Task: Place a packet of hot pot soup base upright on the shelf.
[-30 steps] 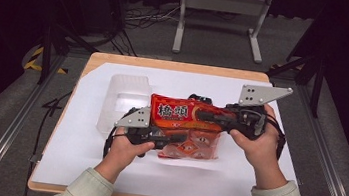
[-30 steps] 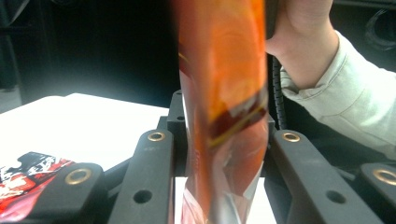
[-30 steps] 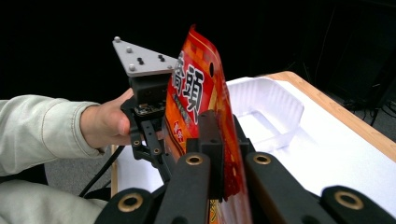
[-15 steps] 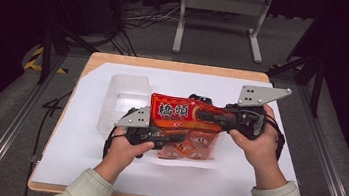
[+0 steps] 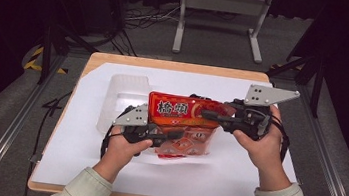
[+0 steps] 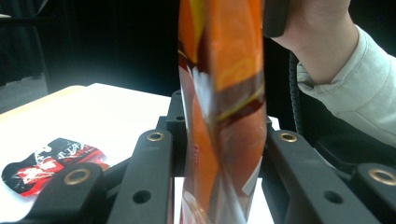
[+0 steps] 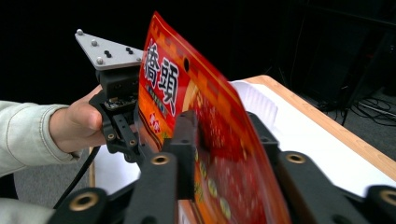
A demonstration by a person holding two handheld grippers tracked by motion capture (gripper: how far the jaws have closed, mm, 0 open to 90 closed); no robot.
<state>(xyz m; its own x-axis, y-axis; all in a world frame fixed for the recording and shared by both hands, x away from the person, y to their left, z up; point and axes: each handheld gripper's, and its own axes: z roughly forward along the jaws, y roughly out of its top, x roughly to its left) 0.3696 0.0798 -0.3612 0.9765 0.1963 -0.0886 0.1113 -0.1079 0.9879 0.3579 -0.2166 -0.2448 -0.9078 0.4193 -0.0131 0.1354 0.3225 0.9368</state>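
A person's two forearms in pale sleeves are reaching in over the near edge of a wooden table (image 5: 176, 67) covered by a white sheet (image 5: 254, 173). The left hand is holding the left gripper (image 5: 170, 137) low, close to the sheet, and its black jaws are pinching the lower edge of a red-orange snack bag (image 5: 183, 113); in the left gripper view the bag (image 6: 224, 116) is standing edge-on, squeezed between the two jaws. The right hand is holding the right gripper (image 5: 210, 115) a little higher and farther back, pointing toward the bag's right end. Its jaws have just been opening, and in the right gripper view the bag (image 7: 205, 116) is sitting between them without being clearly pressed. The bag is hanging above the middle of the sheet, printed with large white characters. Beneath it, a clear packet of small red pieces (image 5: 186, 147) is lying on the sheet. Just beyond, a clear plastic tray (image 5: 123, 89) is resting toward the far left.
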